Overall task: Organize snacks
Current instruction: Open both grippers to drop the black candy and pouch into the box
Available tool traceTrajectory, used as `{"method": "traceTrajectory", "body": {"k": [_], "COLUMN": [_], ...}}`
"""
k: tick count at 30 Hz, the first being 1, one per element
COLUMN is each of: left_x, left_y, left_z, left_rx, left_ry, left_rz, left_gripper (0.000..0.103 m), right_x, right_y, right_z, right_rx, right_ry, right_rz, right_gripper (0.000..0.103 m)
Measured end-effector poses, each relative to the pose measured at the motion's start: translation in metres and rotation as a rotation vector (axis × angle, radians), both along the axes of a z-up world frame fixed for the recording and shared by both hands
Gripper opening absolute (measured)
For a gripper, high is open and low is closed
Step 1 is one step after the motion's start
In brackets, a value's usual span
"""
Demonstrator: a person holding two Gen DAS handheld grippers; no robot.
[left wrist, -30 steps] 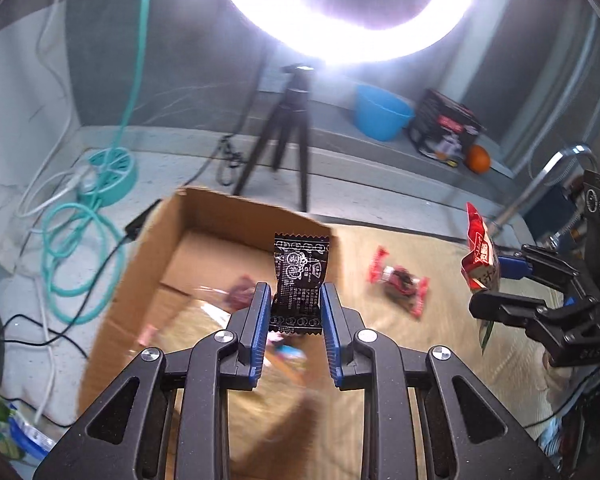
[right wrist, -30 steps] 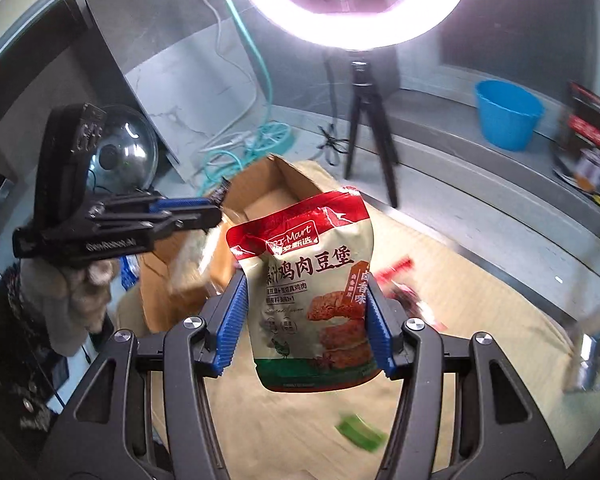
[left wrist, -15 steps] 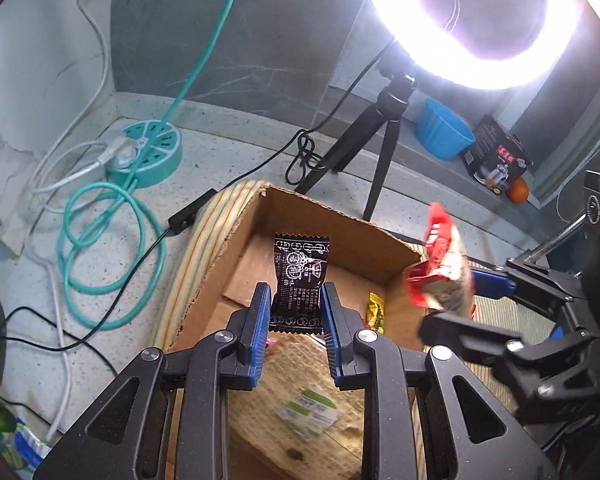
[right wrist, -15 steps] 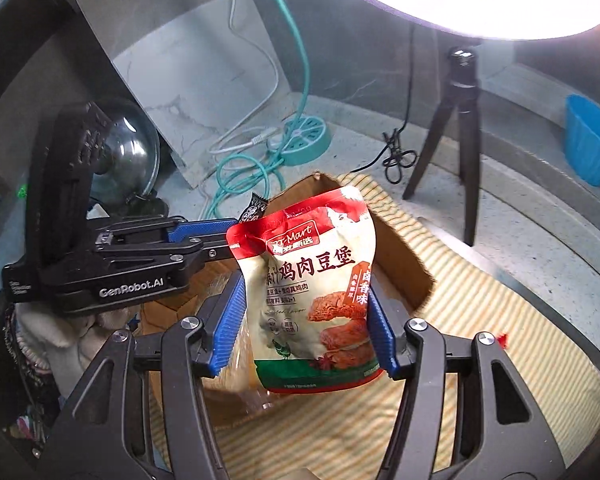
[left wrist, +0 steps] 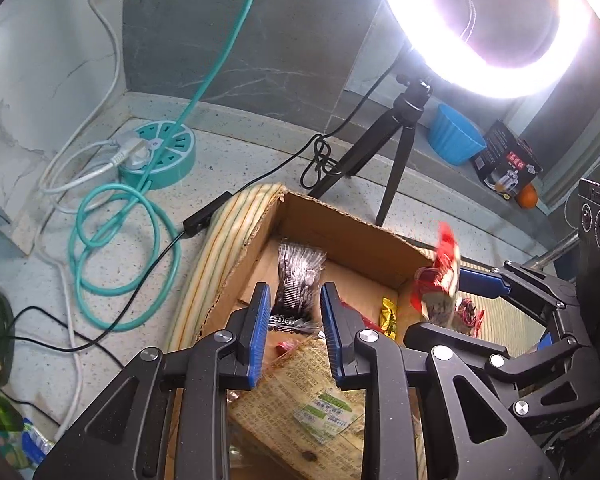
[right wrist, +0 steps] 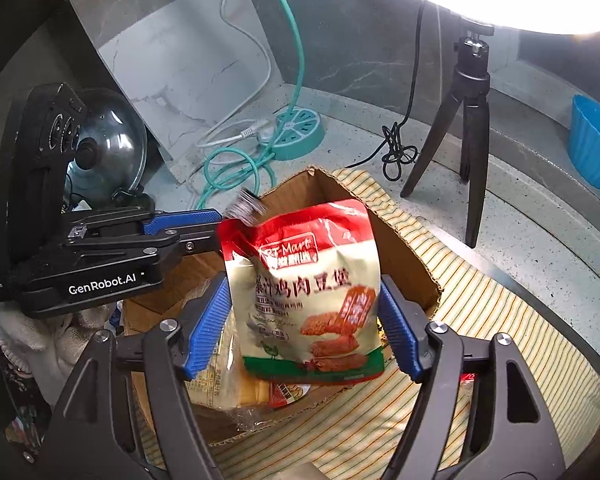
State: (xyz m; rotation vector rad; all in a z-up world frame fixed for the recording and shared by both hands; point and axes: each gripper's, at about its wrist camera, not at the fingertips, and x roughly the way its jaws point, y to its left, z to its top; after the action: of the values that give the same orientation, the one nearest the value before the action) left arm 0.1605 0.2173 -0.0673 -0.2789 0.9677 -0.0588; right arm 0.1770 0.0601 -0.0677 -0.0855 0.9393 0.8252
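Note:
An open cardboard box [left wrist: 340, 216] [right wrist: 412, 256] stands on a striped mat [right wrist: 500, 320]. My left gripper [left wrist: 296, 320] [right wrist: 216, 228] hangs over the box, shut on a small black sachet [left wrist: 300, 276] [right wrist: 246, 208] that looks blurred. My right gripper [right wrist: 304, 320] [left wrist: 444, 304] is over the box's near side and its jaws are opening. The red and white snack pouch [right wrist: 304, 292] [left wrist: 436, 276] is still between them, blurred and slipping loose, and the pads no longer press on it. Several snack packs [left wrist: 308, 400] lie in the box.
A ring light on a black tripod [left wrist: 404, 148] [right wrist: 472, 120] stands just behind the box. A teal round power strip [left wrist: 160, 152] with coiled cables lies to the left. A blue bowl [left wrist: 456, 140], a black carton [left wrist: 504, 164] and an orange sit on the back ledge.
Both grippers swung left from the mat to over the box. The right jaws have spread and the pouch has come loose and blurred. The left grip on the sachet is unchanged.

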Motion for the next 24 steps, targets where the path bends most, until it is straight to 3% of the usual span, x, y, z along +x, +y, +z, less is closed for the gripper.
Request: {"method": "traceTrajectory", "body": {"k": [7, 12, 24], "left_x": [-0.003, -0.007, -0.034], "left_y": [-0.004, -0.002, -0.005], "left_z": [0.006, 0.013, 0.036], "left_rx": [0.019, 0.016, 0.034], "left_ry": [-0.019, -0.035, -0.091], "left_rz": [-0.002, -0.002, 0.025], "left_gripper": [0.024, 0.025, 0.025], "right_x": [-0.001, -0.002, -0.010], "right_y": [-0.002, 0.000, -0.011], "right_z": [0.004, 0.008, 0.020], "right_rx": [-0.004, -0.001, 0.014], "right_ry": [-0.014, -0.043, -0.069], "right_rz": [0.002, 0.004, -0.005], "right_gripper": [0.075, 0.089, 0.090]}}
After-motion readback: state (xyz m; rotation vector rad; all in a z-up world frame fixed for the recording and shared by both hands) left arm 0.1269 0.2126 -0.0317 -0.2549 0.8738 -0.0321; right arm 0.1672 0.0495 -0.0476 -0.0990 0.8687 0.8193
